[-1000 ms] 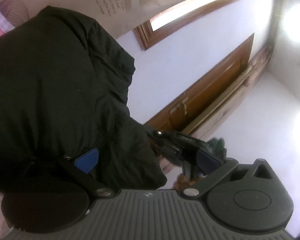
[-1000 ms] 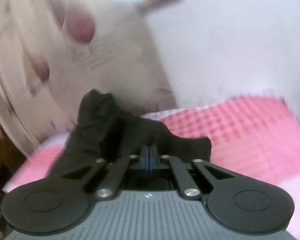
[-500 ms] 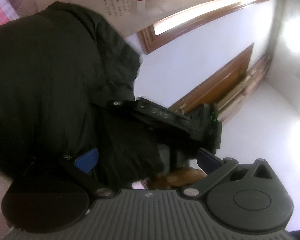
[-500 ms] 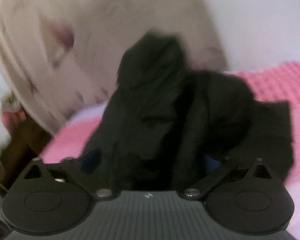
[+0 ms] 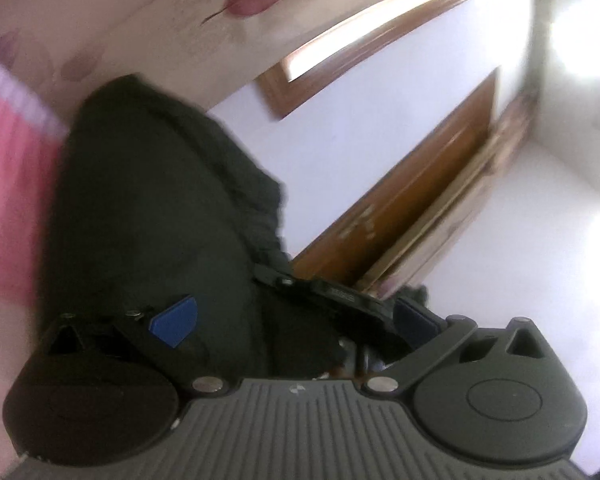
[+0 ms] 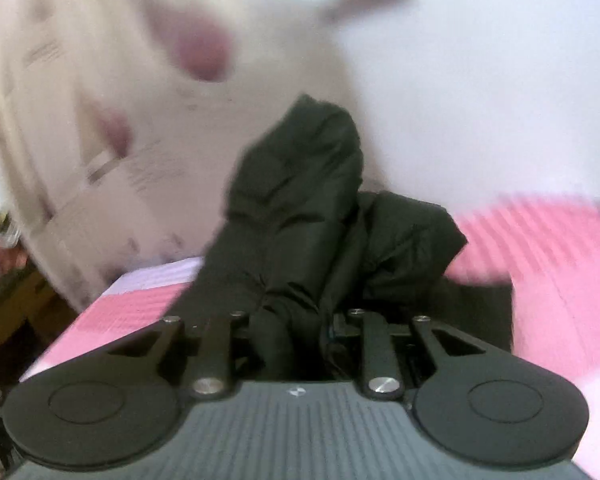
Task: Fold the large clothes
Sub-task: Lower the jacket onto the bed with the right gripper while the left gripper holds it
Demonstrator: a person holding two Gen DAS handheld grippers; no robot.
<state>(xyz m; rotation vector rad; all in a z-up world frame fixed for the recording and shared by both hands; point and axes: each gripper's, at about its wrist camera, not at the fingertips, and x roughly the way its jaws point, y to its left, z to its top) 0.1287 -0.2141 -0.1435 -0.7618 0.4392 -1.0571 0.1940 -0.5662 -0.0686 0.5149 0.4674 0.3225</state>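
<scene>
Your left wrist camera sits just behind the left gripper, rolled hard sideways, so the brown wooden door and window slant across a white wall. It looks level and very close onto a bulky black padded garment. Your right wrist camera looks slightly downward over the right gripper, equally close. Both views share that garment, the pink checked bed cover and the cream leaf-printed curtain.

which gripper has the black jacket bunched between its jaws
The right gripper: its jaws are closing on a bunched fold of the black jacket. The left gripper stands wide open.
</scene>
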